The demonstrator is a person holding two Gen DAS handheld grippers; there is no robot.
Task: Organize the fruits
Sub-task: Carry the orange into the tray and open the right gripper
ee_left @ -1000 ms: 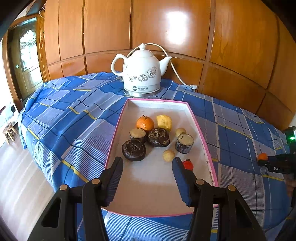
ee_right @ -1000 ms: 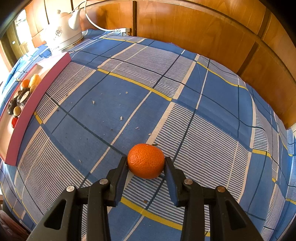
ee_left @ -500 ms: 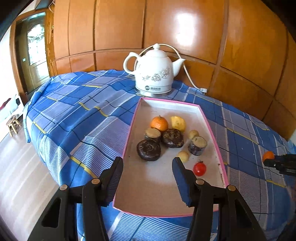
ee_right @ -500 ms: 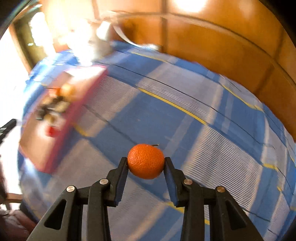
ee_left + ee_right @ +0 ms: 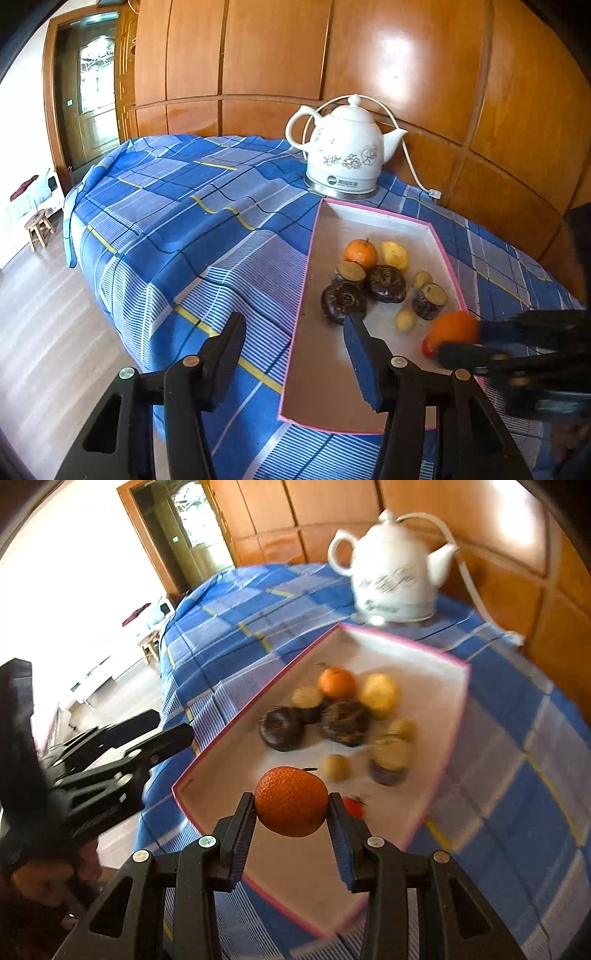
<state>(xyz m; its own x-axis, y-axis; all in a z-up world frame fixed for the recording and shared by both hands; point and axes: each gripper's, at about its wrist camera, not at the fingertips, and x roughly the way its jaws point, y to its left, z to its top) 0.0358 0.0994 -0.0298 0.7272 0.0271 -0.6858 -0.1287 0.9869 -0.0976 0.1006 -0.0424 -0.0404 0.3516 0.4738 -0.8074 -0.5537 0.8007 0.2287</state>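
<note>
The tangerine sits clamped between the two fingers of the right gripper, held in the air above the near part of the pink-edged tray. Just beyond its fingertips, on the tray floor, lie a small red fruit, dark round fruits, small yellowish ones, a second tangerine and a yellow fruit. Further ahead, past the tray's far rim, stands a white kettle on the blue checked cloth. The left gripper hangs with its jaws spread wide and nothing between them, its right finger over the tray's near-left edge and its left finger over the cloth.
</note>
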